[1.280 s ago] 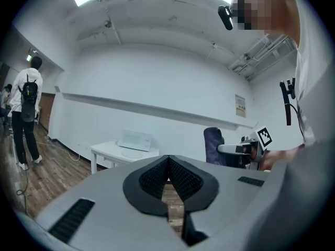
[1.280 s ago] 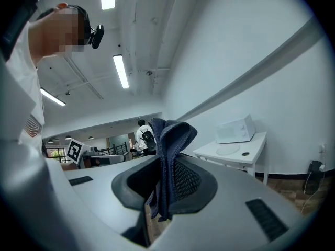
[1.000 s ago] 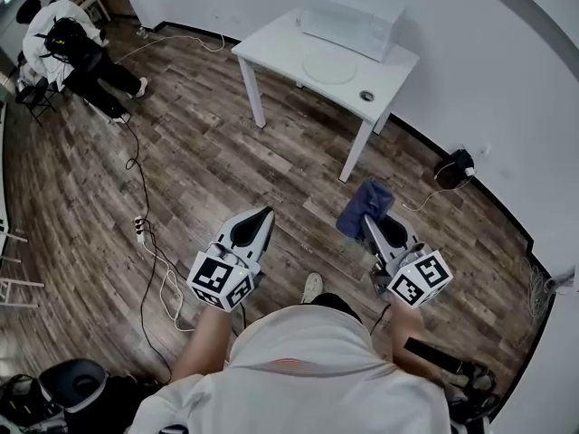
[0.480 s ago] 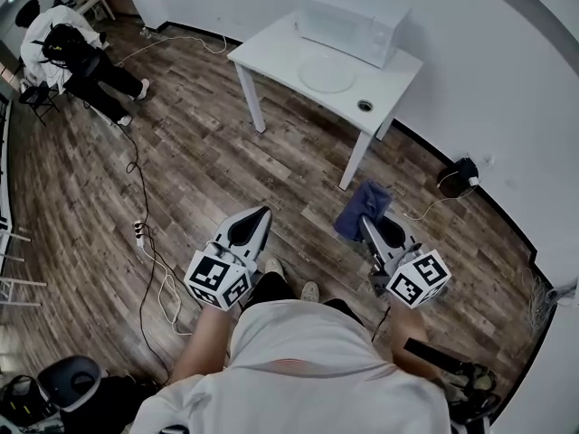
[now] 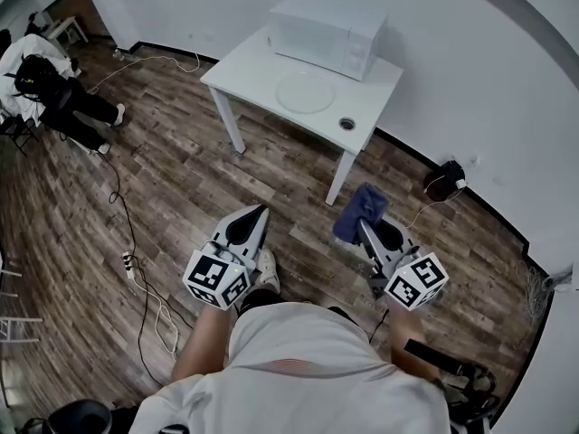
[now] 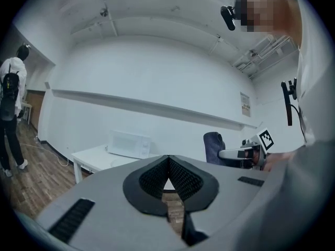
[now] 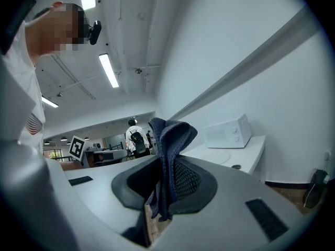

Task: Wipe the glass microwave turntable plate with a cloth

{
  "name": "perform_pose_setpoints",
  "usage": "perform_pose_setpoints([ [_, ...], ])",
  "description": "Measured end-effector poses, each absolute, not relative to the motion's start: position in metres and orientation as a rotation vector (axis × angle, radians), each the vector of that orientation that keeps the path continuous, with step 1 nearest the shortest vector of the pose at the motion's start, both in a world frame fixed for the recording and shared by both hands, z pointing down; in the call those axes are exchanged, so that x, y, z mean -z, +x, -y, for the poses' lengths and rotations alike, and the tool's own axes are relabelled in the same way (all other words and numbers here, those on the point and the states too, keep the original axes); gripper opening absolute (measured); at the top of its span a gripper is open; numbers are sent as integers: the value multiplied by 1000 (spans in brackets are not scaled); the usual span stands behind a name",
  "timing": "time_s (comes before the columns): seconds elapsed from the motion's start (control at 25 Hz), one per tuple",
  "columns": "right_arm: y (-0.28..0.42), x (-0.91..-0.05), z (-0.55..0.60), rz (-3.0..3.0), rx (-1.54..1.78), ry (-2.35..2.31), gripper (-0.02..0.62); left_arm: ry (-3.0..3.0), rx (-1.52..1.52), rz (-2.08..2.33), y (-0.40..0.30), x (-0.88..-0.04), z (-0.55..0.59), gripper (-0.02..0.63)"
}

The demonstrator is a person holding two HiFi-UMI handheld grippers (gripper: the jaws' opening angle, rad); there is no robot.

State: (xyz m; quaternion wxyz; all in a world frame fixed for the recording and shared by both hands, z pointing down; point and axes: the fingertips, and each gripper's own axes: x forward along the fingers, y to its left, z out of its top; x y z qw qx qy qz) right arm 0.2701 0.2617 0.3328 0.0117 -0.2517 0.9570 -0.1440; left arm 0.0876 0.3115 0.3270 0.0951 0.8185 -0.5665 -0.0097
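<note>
In the head view, the round clear glass turntable plate lies flat on the white rectangular table, just in front of the white box microwave and well apart from both tools. The left gripper hangs over the wood-plank floor. The right gripper carries the folded dark blue cloth.

In the left gripper view, the left gripper has its 2 jaws pressed together with nothing between them. The microwave shows beyond.

In the right gripper view, the right gripper has its 2 jaws clamped on the cloth, which stands up above them. The plate rests on the table, ahead.
</note>
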Motion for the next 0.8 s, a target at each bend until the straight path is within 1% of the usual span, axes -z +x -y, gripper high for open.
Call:
perform_pose_setpoints([
  [0.52,160,-324,-145,-2998,441,-854,61,2456,32,1633,-25,-320,-187,11],
  [0.8,91,-323,-99,-3005,422,-872,61,2487,18,1616,-89,-321,-141,11],
])
